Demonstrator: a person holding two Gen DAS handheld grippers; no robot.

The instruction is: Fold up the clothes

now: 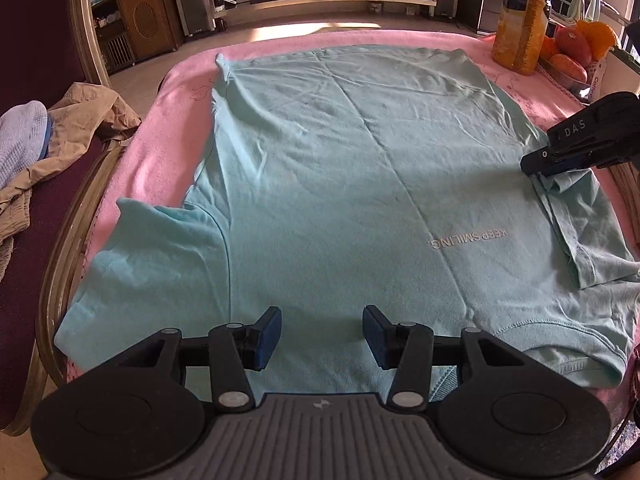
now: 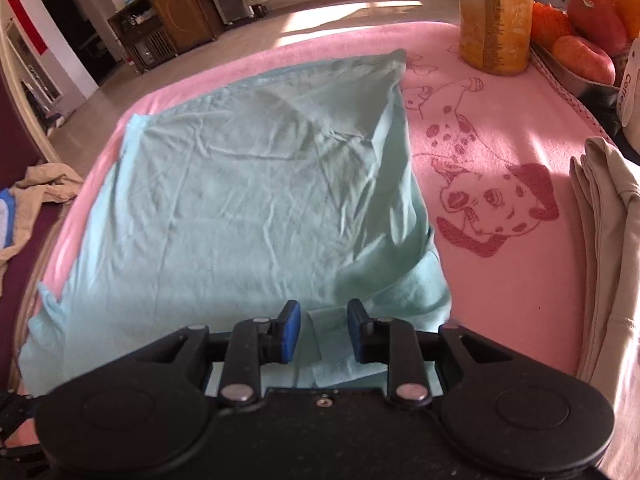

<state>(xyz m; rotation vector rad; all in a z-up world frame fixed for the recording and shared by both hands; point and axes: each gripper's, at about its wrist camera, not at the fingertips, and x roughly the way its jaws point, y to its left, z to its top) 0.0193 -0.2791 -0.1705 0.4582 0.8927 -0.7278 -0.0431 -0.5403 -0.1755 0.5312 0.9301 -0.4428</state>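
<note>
A mint green T-shirt (image 1: 340, 184) with "KEEP SMILING." print lies spread flat on a pink blanket (image 1: 168, 120). My left gripper (image 1: 322, 338) is open, hovering over the shirt's near edge by the neckline. My right gripper (image 1: 536, 164) comes in from the right at the shirt's right sleeve, which is folded inward onto the body. In the right wrist view the shirt (image 2: 248, 208) fills the left, and my right gripper (image 2: 324, 330) is open with a fold of sleeve fabric between its blue pads, not pinched.
A yellow bottle (image 2: 496, 16) and a bowl of fruit (image 2: 580, 44) stand at the back right. Folded beige cloth (image 2: 608, 260) lies at the right. A chair (image 1: 36, 184) with beige and blue clothes (image 1: 60, 140) stands left of the table.
</note>
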